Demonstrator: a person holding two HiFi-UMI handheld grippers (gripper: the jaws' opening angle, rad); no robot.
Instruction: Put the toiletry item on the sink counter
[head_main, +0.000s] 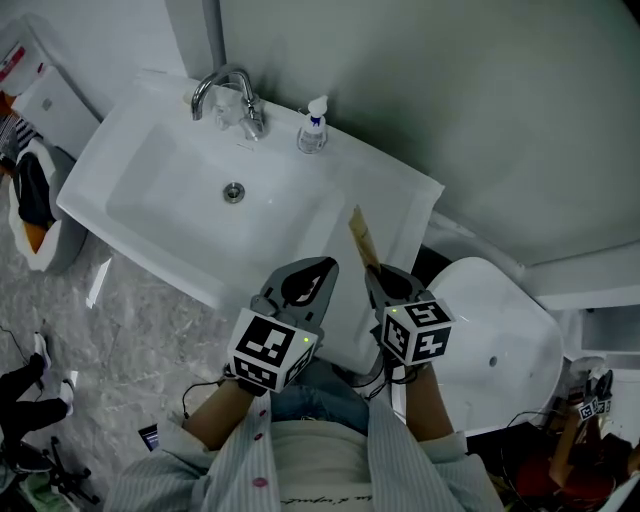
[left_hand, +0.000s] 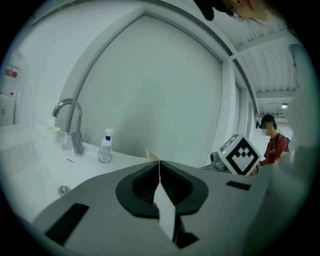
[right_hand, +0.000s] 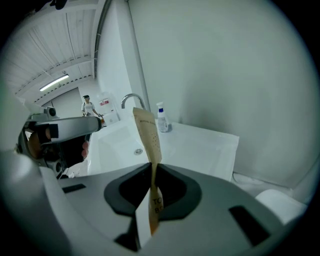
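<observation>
Right gripper (right_hand: 151, 170) clamps tan packet (right_hand: 148, 132) over desk (head_main: 390, 200), basin's 3 o'clock; left gripper (left_hand: 159, 167) closed, empty. Setting down remains.

Wore pale striped shirt (head_main: 200, 455), blue jeans (head_main: 315, 400) | Had grey, black-lined left gripper (head_main: 326, 266), right gripper (head_main: 371, 273) | Bore black-and-white marker cubes (head_main: 272, 352)
</observation>
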